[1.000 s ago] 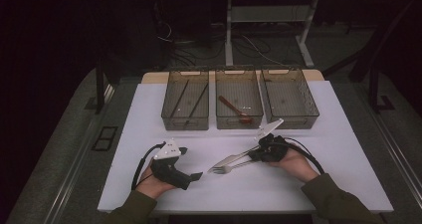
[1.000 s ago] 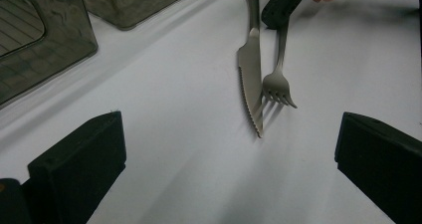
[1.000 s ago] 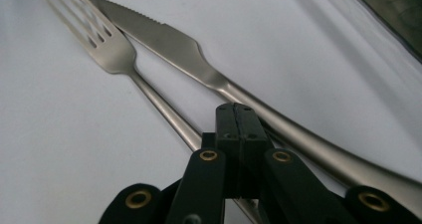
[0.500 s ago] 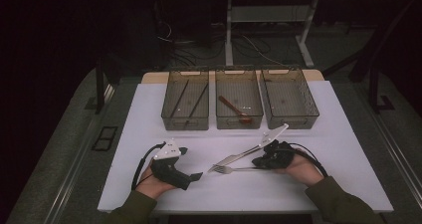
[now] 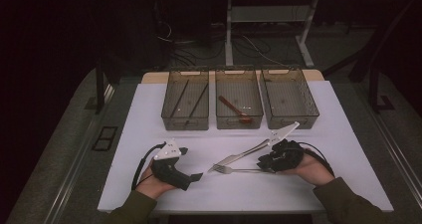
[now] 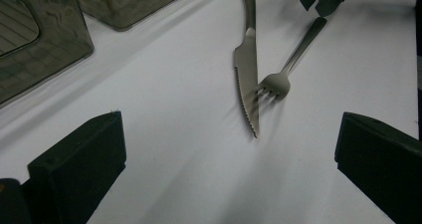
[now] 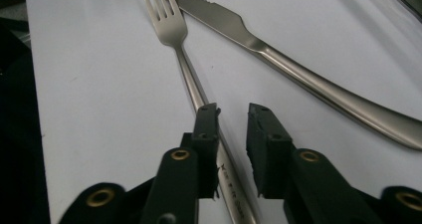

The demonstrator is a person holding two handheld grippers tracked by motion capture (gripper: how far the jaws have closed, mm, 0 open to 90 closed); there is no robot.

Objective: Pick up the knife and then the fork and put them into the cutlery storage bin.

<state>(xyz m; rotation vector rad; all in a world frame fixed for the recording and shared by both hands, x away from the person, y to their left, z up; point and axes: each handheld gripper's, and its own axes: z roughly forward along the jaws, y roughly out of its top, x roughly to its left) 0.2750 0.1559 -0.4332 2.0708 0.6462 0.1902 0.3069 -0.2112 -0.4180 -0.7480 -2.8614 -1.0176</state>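
A steel fork (image 5: 234,170) and a steel knife (image 5: 244,154) lie crossed near their tips on the white table (image 5: 149,134). My right gripper (image 5: 261,164) sits at the fork's handle end. Its jaws have just been opening. In the right gripper view my right gripper (image 7: 233,119) stands a little open over the fork (image 7: 171,25) handle, pads clear of it, with the knife (image 7: 278,55) to the right. My left gripper (image 5: 190,163) rests on the table left of the cutlery. In its own view my left gripper (image 6: 229,149) is wide open, facing the knife (image 6: 247,79) and fork (image 6: 278,82).
Three clear bins stand in a row at the back: the left bin (image 5: 169,117) holds thin dark sticks, the middle bin (image 5: 224,119) a reddish spoon (image 5: 234,109), and the right bin (image 5: 308,109) looks bare. The table's front edge is near both hands.
The right gripper has slid a little to the right along the fork handle, and its jaws have parted. The left gripper has stayed where it was.
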